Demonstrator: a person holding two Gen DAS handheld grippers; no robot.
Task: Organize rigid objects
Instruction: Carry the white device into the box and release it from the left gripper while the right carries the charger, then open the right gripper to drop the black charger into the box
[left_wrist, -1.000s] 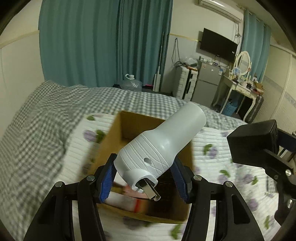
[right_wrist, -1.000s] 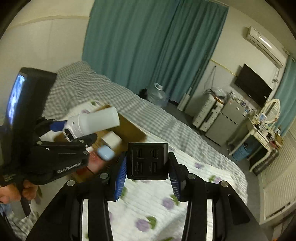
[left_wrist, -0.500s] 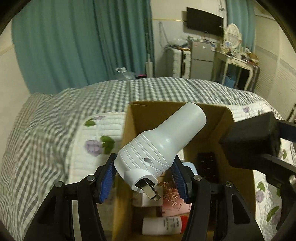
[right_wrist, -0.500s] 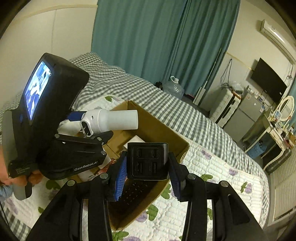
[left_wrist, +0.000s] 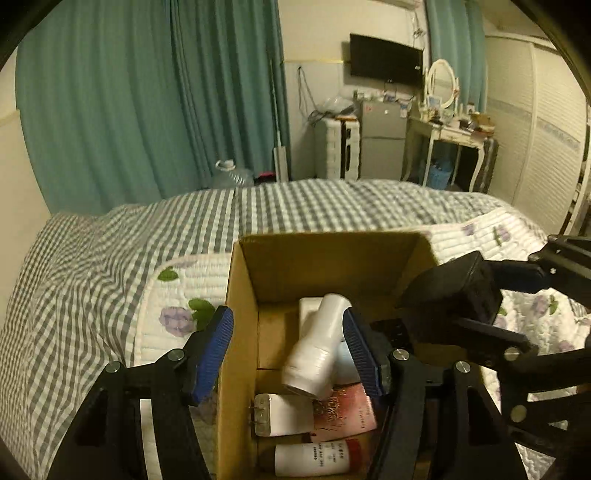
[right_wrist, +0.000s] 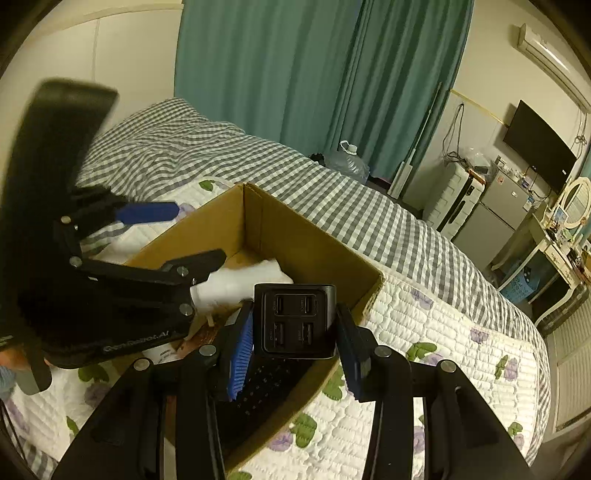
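Black four-port charger block (right_wrist: 295, 320), clamped in the right tool (right_wrist: 293, 341), hangs directly above the brown cardboard box (right_wrist: 317, 240); the left tool (left_wrist: 288, 354), jaws just widened, has let go of the white plug-in lamp (left_wrist: 314, 352).

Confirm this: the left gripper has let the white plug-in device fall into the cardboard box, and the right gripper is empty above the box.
One detail is wrong. The right gripper is not empty: the right wrist view shows it clamped on a black USB charger. The rest holds: the left gripper has just been opening, and the white plug-in device lies loose in the cardboard box.
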